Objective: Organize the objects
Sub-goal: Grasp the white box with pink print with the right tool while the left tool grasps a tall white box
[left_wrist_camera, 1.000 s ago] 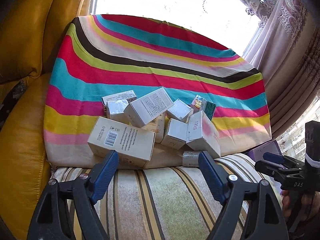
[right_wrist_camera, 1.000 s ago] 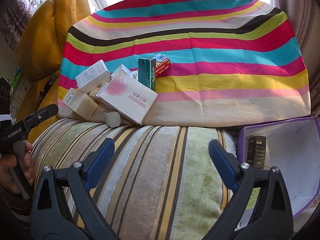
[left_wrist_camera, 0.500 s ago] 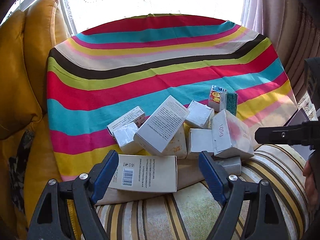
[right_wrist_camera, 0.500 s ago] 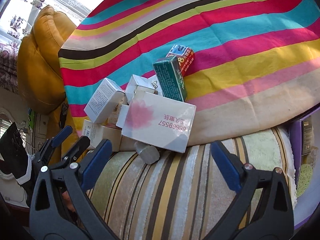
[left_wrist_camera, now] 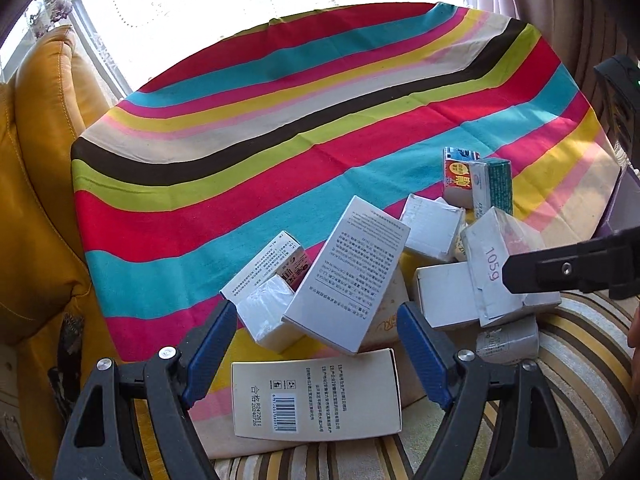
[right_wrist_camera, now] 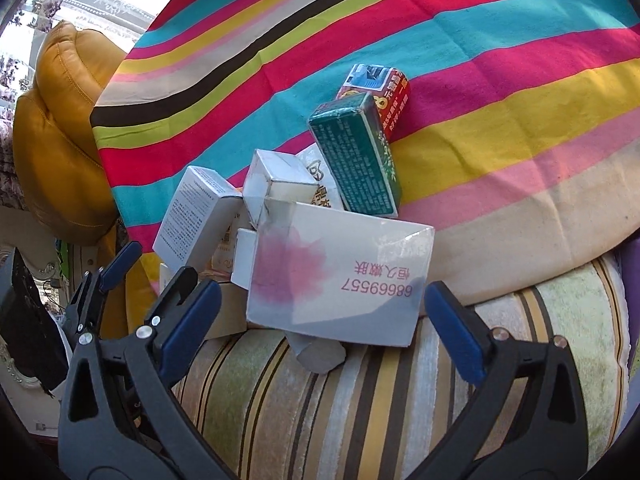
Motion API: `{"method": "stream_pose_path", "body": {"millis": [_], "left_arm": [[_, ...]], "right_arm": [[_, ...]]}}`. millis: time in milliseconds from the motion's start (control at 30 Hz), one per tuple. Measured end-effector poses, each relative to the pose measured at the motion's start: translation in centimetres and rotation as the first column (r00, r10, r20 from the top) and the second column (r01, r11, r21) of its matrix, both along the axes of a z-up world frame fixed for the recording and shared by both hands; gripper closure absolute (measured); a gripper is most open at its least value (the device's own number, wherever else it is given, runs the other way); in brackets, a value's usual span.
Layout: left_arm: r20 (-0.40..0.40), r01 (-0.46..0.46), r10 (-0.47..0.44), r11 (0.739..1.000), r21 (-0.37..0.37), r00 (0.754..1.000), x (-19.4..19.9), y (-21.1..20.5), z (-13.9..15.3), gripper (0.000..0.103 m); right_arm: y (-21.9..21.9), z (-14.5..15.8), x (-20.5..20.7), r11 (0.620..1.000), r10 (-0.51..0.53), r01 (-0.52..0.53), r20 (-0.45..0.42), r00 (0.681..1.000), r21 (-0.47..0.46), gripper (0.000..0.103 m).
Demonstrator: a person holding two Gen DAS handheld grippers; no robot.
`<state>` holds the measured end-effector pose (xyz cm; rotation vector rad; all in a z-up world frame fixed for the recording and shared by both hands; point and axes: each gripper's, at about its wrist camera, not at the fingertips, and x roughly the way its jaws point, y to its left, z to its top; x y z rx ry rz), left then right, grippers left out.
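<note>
Striped cushion [right_wrist_camera: 340, 400], draped behind with a rainbow-striped cloth [left_wrist_camera: 280, 120]; yellow armchair beyond.

Item: heap of small cartons on the cloth's lower edge. Landmark: pink-flowered white box [right_wrist_camera: 340, 276], at the heap's front.

- Barcode carton [left_wrist_camera: 316, 394]: left of the landmark, lying flat just under my left jaws [left_wrist_camera: 316, 350], which stand partly open, holding nothing.
- My right jaws [right_wrist_camera: 320, 330]: have just been opening wide, empty, straddling the landmark.

Handling, judged: light, stiff card, crushable; grip across the short sides.
</note>
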<state>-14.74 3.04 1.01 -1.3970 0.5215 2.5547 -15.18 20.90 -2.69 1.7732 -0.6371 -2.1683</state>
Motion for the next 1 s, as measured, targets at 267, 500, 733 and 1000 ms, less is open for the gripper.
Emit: {"method": "stream_pose_path", "body": {"millis": [267,500,733,1000], "left_arm": [[0.015,0.038,-0.038,0.998,-0.045,0.999,-1.1,0.4,-1.1,0.021],[0.029,0.054,-0.053,0.998,-0.019,0.998,-1.2,0.6,-1.4,0.052],[0.010,0.040,-0.040,0.998,0.050,0.999,-0.6,0.6,-0.6,0.057],[-0.024,-0.004,0.007,0.991,0.131,1.000,0.8,0.7,0.5,0.060]], "right_arm": [[-0.5,-0.8,-0.7,0.999,-0.001,0.001,-0.011,1.000,0.046,0.001],[-0.9,-1.2,-1.1,0.996,0.011,-0.008,-0.039,0.999,0.089,0.001],[-1.0,-0.6,-0.6,0.993,0.034,-0.025,-0.068,0.997,0.120,0.008],[-0.5,0.5,0.5,0.990,0.040,-0.021,-0.133,0.990,0.143,0.008]]}}
